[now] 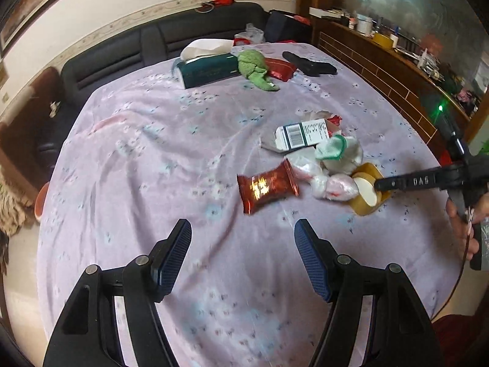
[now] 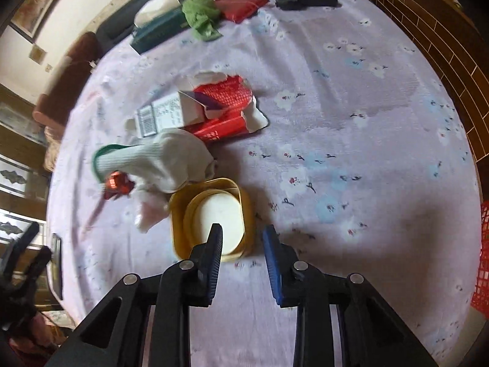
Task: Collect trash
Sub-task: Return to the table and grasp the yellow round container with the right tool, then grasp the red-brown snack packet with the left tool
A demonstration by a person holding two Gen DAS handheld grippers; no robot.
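A pile of trash lies on the flowered tablecloth (image 1: 152, 153): a red foil snack wrapper (image 1: 267, 188), a white barcode box (image 1: 302, 136), a white sock with a green cuff (image 2: 159, 159), crumpled white plastic (image 1: 324, 183) and torn red packaging (image 2: 226, 107). A yellow tub (image 2: 183, 214) with a white inside sits at the pile's near edge. My right gripper (image 2: 243, 231) is right over it: one finger hangs over the white inside, the other outside the yellow wall, and a gap shows at the outer pad. My left gripper (image 1: 242, 229) is open and empty, short of the snack wrapper.
At the table's far side lie a teal tissue box (image 1: 211, 70), a green cloth (image 1: 255, 67), a red packet (image 1: 279, 68) and a black object (image 1: 308, 64). A dark sofa (image 1: 122, 49) stands behind the table, a wooden counter (image 1: 382, 61) to the right and a red basket (image 2: 483, 260) beside the table.
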